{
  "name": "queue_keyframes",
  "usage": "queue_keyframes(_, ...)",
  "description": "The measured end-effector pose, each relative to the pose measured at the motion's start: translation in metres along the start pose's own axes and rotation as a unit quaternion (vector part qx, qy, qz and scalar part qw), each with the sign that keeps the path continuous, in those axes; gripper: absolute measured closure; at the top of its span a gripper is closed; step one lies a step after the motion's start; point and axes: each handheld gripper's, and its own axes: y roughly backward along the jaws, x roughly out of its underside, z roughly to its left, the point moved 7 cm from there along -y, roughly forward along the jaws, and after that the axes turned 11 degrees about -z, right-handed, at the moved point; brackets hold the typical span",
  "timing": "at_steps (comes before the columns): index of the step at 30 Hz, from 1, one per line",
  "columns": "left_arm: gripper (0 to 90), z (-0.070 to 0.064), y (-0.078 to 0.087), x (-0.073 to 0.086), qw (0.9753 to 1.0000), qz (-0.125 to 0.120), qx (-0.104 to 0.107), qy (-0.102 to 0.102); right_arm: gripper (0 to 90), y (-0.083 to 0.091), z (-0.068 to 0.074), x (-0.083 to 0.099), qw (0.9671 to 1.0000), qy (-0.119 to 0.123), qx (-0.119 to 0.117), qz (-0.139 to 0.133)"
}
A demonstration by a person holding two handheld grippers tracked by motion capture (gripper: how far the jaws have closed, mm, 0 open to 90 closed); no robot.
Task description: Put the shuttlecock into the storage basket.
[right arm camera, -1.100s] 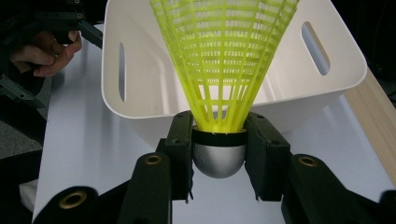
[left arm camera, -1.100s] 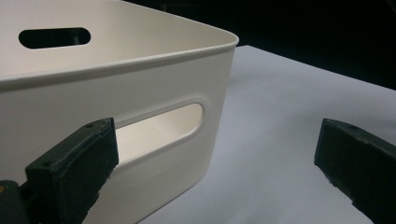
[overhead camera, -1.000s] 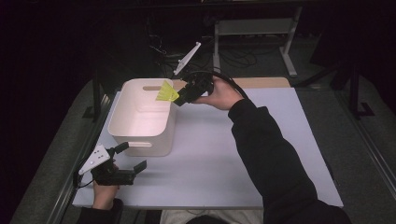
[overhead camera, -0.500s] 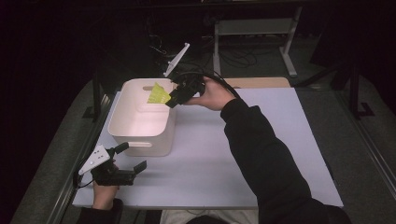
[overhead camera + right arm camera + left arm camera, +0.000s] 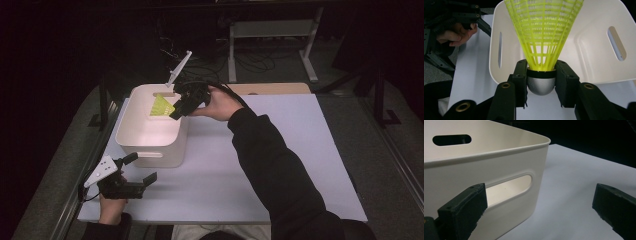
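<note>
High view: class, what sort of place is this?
Probably a lab or recording workspace: a white-covered table in a dark room, floor cables behind it, and hand-held grippers working a shuttlecock over a white bin.

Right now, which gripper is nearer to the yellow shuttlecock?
Right. The right gripper is shut on the shuttlecock over the white bin; the left gripper rests open near the bin's front.

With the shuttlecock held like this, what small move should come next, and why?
Probably carry it slightly farther over the white bin, then open. The right gripper clamps the yellow shuttlecock by its cork at the bin's far rim, skirt already over the inside. The left gripper rests open beside the bin.
</note>
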Motion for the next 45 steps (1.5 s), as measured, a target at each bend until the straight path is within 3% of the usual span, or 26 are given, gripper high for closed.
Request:
queue_keyframes(25, 0.0, 0.000, 0.000, 0.000, 1.0000, 0.000, 0.001, 0.001, 62.8, -0.042, 0.012, 0.006, 0.9993, 0.000, -0.037, 0.004)
queue_keyframes(45, 0.0, 0.000, 0.000, 0.000, 1.0000, 0.001, 0.002, 0.000, 62.9, -0.060, 0.011, 0.016, 0.9989, -0.010, -0.045, 0.004)
